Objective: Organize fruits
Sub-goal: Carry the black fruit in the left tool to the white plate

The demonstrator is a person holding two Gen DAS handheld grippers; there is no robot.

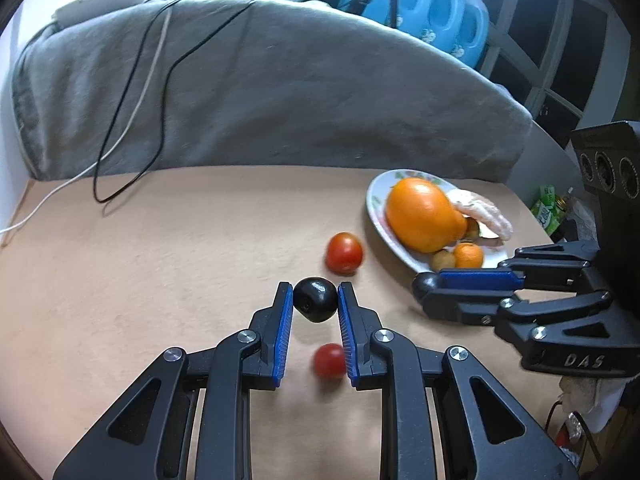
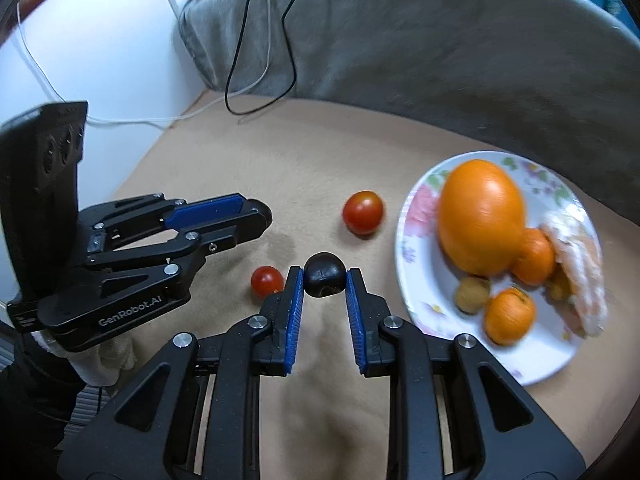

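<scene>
My left gripper (image 1: 315,298) is shut on a dark round fruit (image 1: 315,299) and holds it above the tan table. My right gripper (image 2: 325,280) is shut on a second dark round fruit (image 2: 325,274). In the left wrist view the right gripper (image 1: 430,290) shows that fruit (image 1: 425,282) at its tip, near the floral plate (image 1: 378,204). The plate holds a big orange (image 1: 422,214), small oranges (image 1: 469,255) and peeled segments (image 1: 486,212). Two red tomatoes (image 1: 344,252) (image 1: 329,360) lie on the table.
A grey blanket (image 1: 280,92) with black and white cables (image 1: 132,112) rises behind the table. Blue detergent bottles (image 1: 440,8) stand at the back right. The table's right edge runs just past the plate (image 2: 416,280).
</scene>
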